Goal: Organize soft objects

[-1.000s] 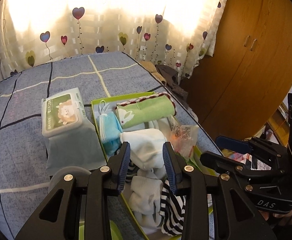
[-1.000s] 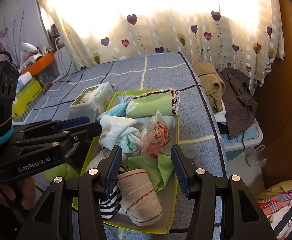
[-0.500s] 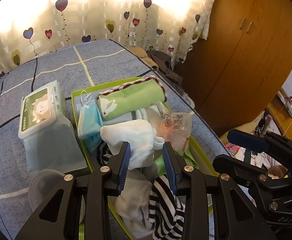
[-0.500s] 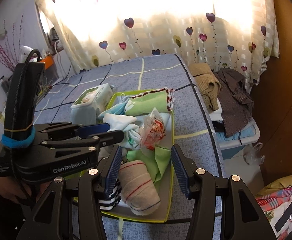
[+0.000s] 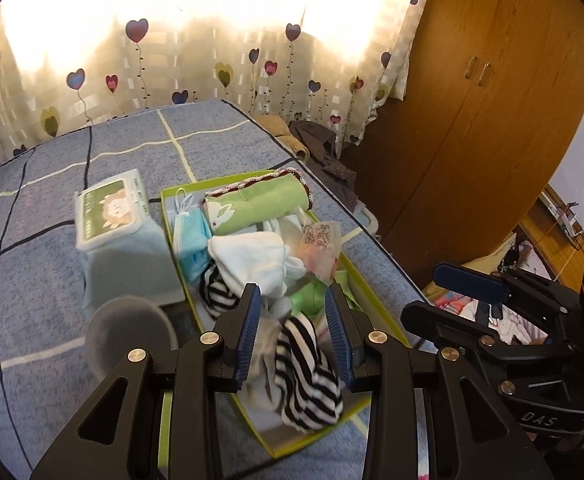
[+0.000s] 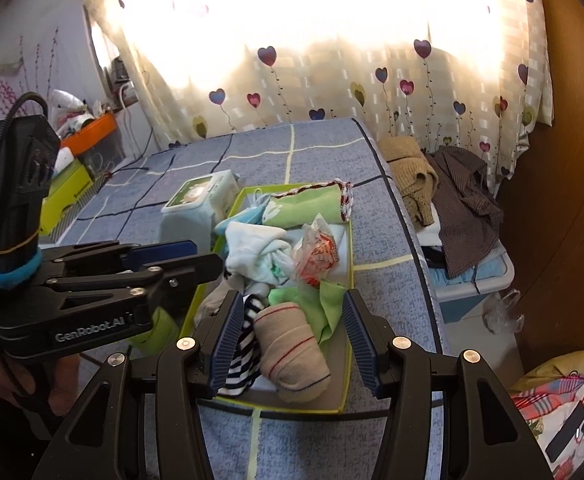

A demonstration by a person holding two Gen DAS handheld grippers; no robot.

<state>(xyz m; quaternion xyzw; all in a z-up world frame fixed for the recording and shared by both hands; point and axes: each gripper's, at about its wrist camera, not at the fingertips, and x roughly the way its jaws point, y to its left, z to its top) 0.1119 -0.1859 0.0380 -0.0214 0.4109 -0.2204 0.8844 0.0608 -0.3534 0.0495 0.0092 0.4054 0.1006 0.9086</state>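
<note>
A lime-green tray (image 5: 376, 304) (image 6: 348, 364) on the blue bed holds soft items: a rolled green towel (image 5: 260, 204) (image 6: 304, 208), a blue face mask (image 5: 190, 236), a white cloth (image 5: 252, 260) (image 6: 252, 248), a crinkled snack packet (image 5: 320, 248) (image 6: 316, 256), black-and-white striped socks (image 5: 304, 372) (image 6: 244, 356) and a beige sock roll (image 6: 292, 352). My left gripper (image 5: 294, 332) is open above the striped socks, holding nothing. My right gripper (image 6: 288, 340) is open above the beige roll, holding nothing.
A wet-wipes pack (image 5: 112, 208) (image 6: 200, 196) stands left of the tray, with a grey round lid (image 5: 132, 332) in front of it. Clothes (image 6: 444, 184) lie heaped beyond the bed's right edge. A wooden wardrobe (image 5: 492, 100) stands on the right.
Both grippers have shifted back slightly over the tray's near end. The striped sock now lies between my left jaws. Both stay open.
</note>
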